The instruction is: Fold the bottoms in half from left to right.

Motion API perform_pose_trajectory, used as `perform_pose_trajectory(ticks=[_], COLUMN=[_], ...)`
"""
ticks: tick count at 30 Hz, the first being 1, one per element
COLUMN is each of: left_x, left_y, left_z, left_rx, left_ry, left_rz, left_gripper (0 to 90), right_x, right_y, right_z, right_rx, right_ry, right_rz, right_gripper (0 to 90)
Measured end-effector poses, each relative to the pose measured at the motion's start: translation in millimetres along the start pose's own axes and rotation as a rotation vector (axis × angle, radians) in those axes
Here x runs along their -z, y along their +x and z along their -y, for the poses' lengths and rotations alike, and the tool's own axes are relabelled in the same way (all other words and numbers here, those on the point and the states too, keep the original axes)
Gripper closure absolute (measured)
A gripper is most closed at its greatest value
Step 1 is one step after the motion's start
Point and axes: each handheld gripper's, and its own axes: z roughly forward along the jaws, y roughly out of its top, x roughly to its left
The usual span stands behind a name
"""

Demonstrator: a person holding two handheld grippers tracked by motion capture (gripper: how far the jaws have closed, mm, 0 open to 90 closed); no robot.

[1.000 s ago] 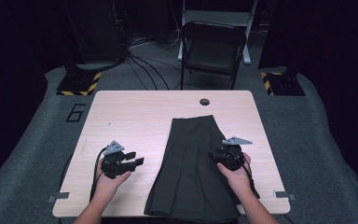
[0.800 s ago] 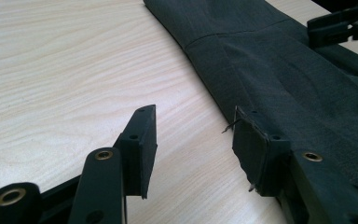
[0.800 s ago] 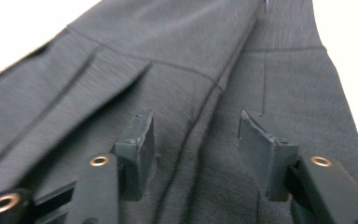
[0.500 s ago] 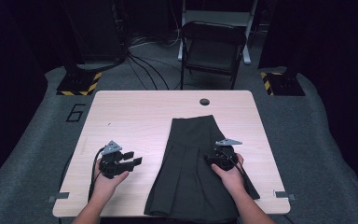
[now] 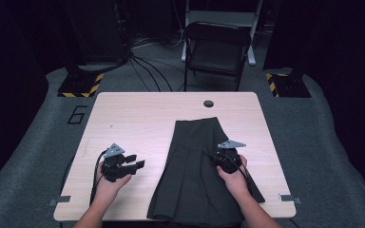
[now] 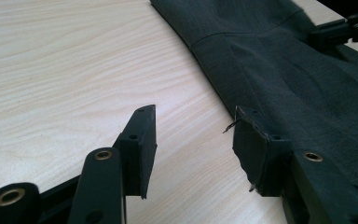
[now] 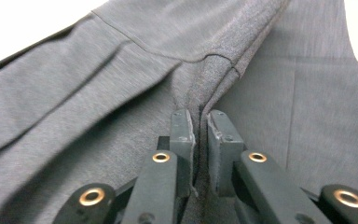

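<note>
**Jaws closed on a fold of dark skirt at the right, jaws apart over bare wood at the left**

Jaws of the right gripper (image 7: 200, 128) have just been closing and now stand nearly together, with a raised ridge of dark grey cloth pinched between the two black pads. In the right gripper view the fabric rises into the narrow gap between the fingers, and a stitched seam runs across the cloth just beyond them. From the high view, the right gripper (image 5: 228, 159) sits on the right half of the skirt (image 5: 197, 175), held in the person's right hand (image 5: 235, 178), with its grey three-cornered plate on top.

The skirt is a dark grey pleated garment lying flat on the light wooden table (image 5: 142, 118). Its narrower waist end points toward the far edge, and its wider hem reaches the near edge beside the person.

The left gripper (image 6: 193, 140) has its jaws partly open, with nothing between them. In the left gripper view they hover low over bare wood, and one jaw lies just beside the skirt's left edge. From above, the left gripper (image 5: 133, 166) rests in the left hand (image 5: 109, 183), to the left of the skirt.

A small dark round hole (image 5: 208, 103) sits near the far edge of the table. A black folding chair (image 5: 216, 50) stands on the floor beyond.
</note>
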Motion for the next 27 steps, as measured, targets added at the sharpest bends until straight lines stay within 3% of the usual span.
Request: perform_pose_trajectory(ticks=[5, 7, 11, 14, 17, 21, 24, 27], left_x=[0.8, 1.1, 2.4, 2.8, 2.8, 1.1, -0.4, -2.1], left_y=[0.7, 0.9, 1.3, 1.9, 1.4, 0.0, -1.2, -2.6], left_z=[-0.2, -0.2, -0.4, -0.4, -0.3, -0.2, -0.1, 0.0], left_rx=[0.0, 0.002, 0.003, 0.002, 0.004, 0.001, -0.006, -0.008], left_ry=[0.001, -0.002, -0.004, -0.004, -0.004, 0.0, 0.006, 0.006], left_rz=[0.001, 0.0, 0.002, 0.0, 0.003, 0.004, 0.006, 0.008], left_gripper=[49.5, 49.5, 49.5, 49.5, 49.5, 49.5, 49.5, 49.5], right_x=[17.1, 24.5, 39.9, 49.1, 52.1, 49.0, 34.6, 17.0], right_y=[11.4, 15.2, 20.9, 20.2, 11.8, -12.3, -34.9, -48.3], right_z=[-21.0, -32.5, -55.9, -69.9, -77.3, -80.7, -72.2, -59.8], right_rx=[0.107, 0.099, 0.144, 0.14, 0.126, 0.073, 0.035, -0.014], right_ry=[-0.032, -0.052, -0.063, -0.058, -0.051, -0.031, 0.01, 0.064], right_rz=[0.006, -0.005, -0.012, -0.01, 0.014, 0.047, 0.079, 0.113], right_gripper=[82.3, 82.3, 82.4, 82.4, 82.5, 82.5, 82.5, 82.4])
